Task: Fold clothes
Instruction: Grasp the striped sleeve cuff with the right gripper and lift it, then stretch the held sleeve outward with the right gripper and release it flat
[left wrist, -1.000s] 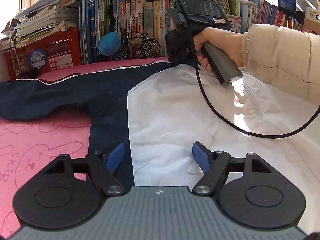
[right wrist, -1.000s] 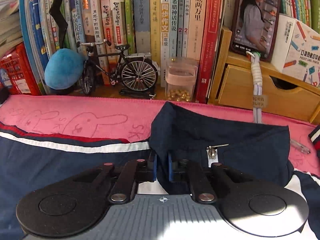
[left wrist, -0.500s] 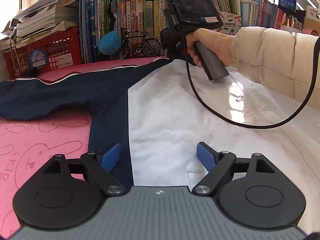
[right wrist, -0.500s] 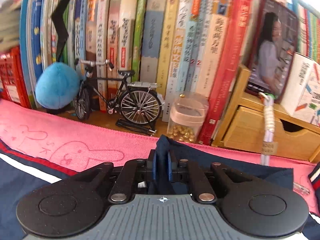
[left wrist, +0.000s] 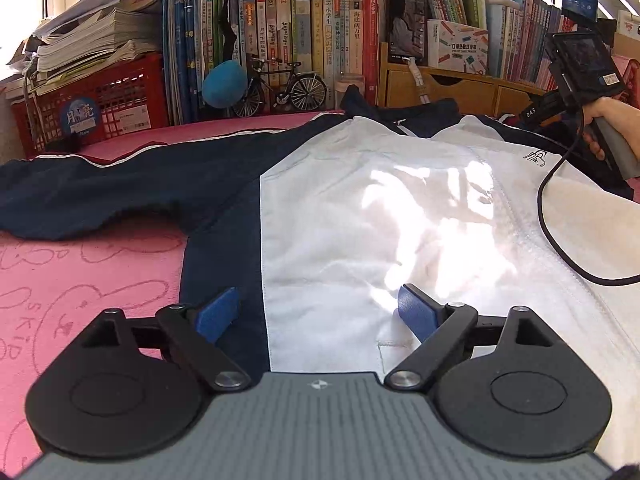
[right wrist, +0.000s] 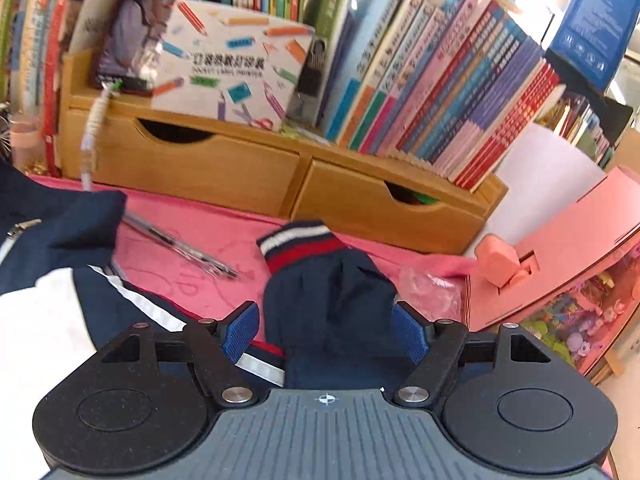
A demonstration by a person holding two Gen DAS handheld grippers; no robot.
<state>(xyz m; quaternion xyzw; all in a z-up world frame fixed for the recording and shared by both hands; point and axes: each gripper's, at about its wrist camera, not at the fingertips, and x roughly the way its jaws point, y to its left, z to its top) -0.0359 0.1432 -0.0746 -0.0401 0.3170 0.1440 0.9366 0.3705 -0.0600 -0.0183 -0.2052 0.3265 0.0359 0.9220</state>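
One jacket (left wrist: 360, 208), two grippers, both standing open.
The navy-and-white jacket lies spread flat on the pink surface (left wrist: 80, 280). The left gripper (left wrist: 316, 312) has been widening its fingers above the hem, holding nothing; the right gripper (right wrist: 324, 330) has just opened, fingers either side of one striped-cuff sleeve (right wrist: 324, 280), not pressing.

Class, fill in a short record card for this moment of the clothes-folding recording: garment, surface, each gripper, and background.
garment: navy and white jacket, spread flat, zip front up
sleeve: striped cuff lying ahead of the right gripper
surface: pink towel with rabbit drawings
left gripper: open, over the jacket's lower front, holding nothing
right gripper: open, jaws just opened, sleeve between the pads, not pinched
background: books, wooden drawers, red crate
loose item: pen on the towel
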